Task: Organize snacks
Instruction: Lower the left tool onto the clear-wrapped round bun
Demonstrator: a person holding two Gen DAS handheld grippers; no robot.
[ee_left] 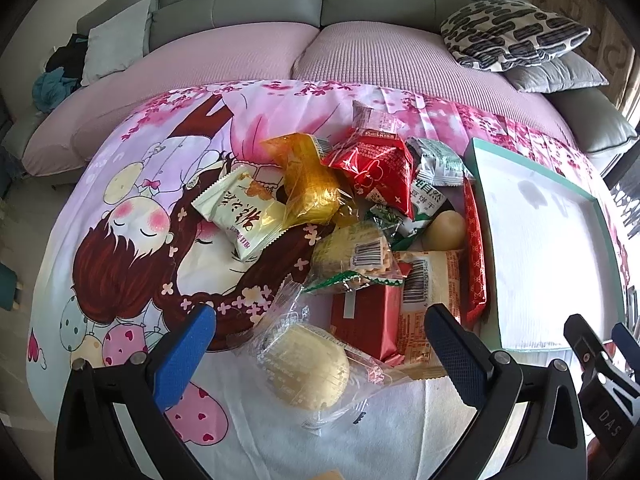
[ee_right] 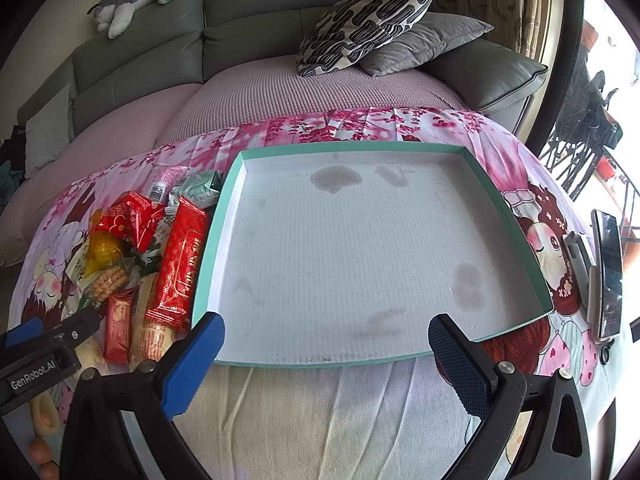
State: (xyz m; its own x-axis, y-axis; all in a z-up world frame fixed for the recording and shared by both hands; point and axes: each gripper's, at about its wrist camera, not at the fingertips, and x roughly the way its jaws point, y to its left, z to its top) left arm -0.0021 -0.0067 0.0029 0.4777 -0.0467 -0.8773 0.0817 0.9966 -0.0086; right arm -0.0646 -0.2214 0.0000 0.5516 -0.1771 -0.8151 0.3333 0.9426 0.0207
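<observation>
I've got both claws apart, left gripper (ee_left: 320, 344) over the round clear-wrapped pastry (ee_left: 306, 368), right gripper (ee_right: 326, 344) at the teal tray (ee_right: 224, 216) edge.

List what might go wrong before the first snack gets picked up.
The round cake sits in loose clear wrap, so the open left tongs may pinch only film and drop it. Snacks overlap in the pile, so lifting one may drag neighbours. The long red pack leans on the tray wall.
</observation>
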